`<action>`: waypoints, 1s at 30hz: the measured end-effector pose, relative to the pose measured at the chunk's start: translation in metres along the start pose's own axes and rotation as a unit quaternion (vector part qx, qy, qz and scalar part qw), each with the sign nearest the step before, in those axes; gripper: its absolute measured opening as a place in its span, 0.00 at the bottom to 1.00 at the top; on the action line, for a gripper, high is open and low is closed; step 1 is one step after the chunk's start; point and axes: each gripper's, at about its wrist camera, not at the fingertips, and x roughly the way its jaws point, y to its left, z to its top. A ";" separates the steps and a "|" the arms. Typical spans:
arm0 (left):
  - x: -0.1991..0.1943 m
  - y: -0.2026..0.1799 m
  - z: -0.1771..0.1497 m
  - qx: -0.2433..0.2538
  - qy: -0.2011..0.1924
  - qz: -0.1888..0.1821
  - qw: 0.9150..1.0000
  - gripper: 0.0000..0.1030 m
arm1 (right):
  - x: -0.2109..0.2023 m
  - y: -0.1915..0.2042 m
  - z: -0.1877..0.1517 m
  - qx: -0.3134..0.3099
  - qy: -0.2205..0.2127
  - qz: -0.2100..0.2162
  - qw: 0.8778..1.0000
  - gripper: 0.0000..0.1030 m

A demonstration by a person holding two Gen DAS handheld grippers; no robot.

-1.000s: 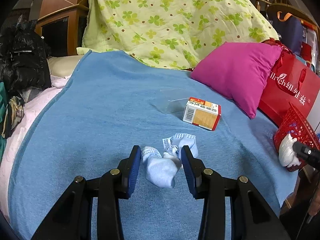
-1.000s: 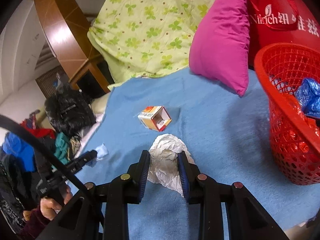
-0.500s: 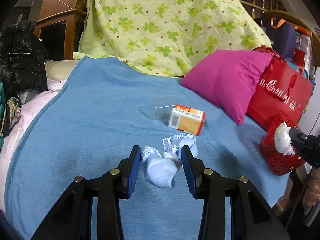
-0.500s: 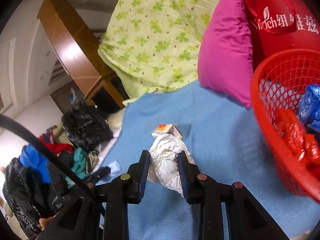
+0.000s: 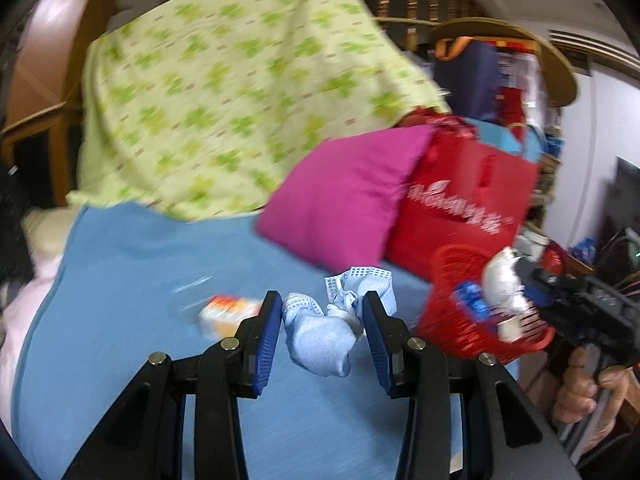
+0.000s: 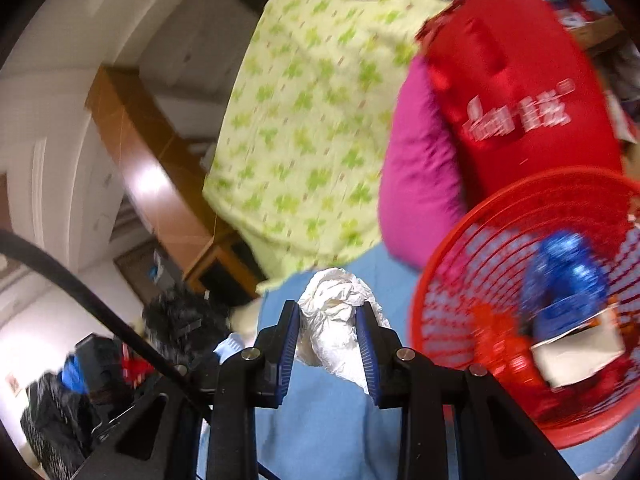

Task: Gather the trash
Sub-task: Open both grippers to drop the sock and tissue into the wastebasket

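Crumpled white paper (image 6: 334,324); red plastic mesh basket (image 6: 472,280); blue cloth bedcover (image 5: 120,264).

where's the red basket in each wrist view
Left wrist: red basket at right of centre, partly behind the right gripper and its white paper.
Right wrist: red basket fills the lower right.
Shared landmark: magenta pillow beside the red bag.

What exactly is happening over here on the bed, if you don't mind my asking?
A person is collecting trash with two handheld grippers. The left gripper holds a crumpled blue face mask; the right gripper, its jaws opening, has a white paper wad between them beside the red basket. A small carton lies on the blue blanket.
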 end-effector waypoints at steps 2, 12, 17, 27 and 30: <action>0.005 -0.019 0.010 0.008 -0.004 -0.020 1.000 0.42 | -0.017 -0.015 0.010 0.021 -0.029 -0.011 0.999 0.31; 0.063 -0.117 0.039 0.041 0.014 -0.096 0.994 0.47 | -0.072 -0.075 0.036 0.107 -0.108 -0.063 0.986 0.32; 0.095 -0.143 0.031 0.043 0.047 -0.104 0.993 0.55 | -0.080 -0.094 0.041 0.138 -0.118 -0.084 0.980 0.36; 0.089 -0.106 0.014 0.020 0.059 -0.077 0.995 0.65 | -0.074 -0.088 0.042 0.138 -0.121 -0.073 0.980 0.73; 0.079 -0.069 0.001 0.000 0.063 -0.043 0.997 0.70 | -0.065 -0.072 0.040 0.109 -0.111 -0.065 0.986 0.73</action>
